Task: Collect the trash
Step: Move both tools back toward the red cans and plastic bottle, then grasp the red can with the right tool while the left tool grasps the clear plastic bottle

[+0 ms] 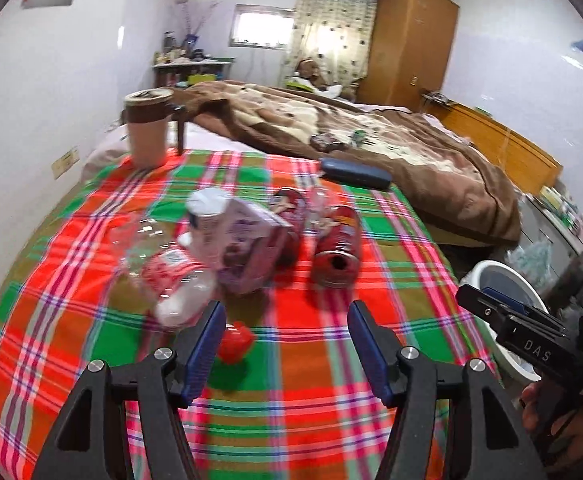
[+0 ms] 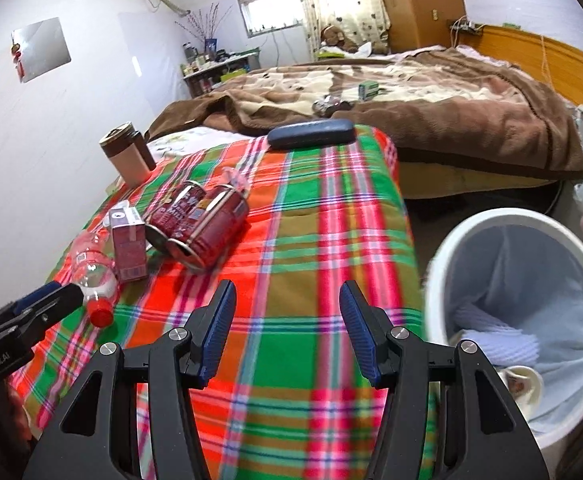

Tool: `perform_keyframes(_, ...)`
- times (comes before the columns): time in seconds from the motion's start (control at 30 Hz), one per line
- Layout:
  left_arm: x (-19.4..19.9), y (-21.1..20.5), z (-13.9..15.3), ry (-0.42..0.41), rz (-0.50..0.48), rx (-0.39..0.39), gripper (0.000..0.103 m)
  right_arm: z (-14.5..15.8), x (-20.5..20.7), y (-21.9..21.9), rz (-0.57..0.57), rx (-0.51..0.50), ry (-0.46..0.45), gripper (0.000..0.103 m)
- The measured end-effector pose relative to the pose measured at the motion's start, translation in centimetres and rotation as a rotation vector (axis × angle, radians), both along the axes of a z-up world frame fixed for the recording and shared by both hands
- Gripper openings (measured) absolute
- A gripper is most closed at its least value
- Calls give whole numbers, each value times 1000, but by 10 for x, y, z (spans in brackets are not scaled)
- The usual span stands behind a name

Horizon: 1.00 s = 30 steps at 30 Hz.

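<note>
Trash lies ahead of my left gripper (image 1: 287, 336) on the plaid cloth (image 1: 299, 384) — both sets of jaws released, gripping nothing.

Just beyond my left jaws I see a clear plastic bottle (image 1: 167, 276) on its side, its red cap (image 1: 236, 345) close to the left finger, with a pink carton (image 1: 247, 248) and two red cans (image 1: 336, 249) further ahead. My right gripper (image 2: 287, 320) hovers over bare cloth — the white bin (image 2: 491, 240), lined with a pale bag, sits just right of its jaws; a dark case (image 2: 311, 133) lies far ahead.
</note>
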<state>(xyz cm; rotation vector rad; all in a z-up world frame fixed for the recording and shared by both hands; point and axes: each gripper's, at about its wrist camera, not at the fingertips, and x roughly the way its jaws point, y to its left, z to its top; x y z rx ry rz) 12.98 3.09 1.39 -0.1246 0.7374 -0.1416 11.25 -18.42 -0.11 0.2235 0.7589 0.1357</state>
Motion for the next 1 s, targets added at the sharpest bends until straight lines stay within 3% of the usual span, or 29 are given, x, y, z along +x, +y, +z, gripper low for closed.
perform_keyframes(0.37,16,54,-11,39,128,-21,65,6,42,29,58,59,54,56)
perform_keyframes(0.57,31,66,-21,75,151,-53,65,3,67,44,87,72,79,64)
perform_keyframes(0.73,46,77,-24,79,198,-89,65,-6,85,44,49,142,121,64)
perform_keyframes(1.0,67,83,-25,103,216,-125,65,-17,104,53,29,143,159,68)
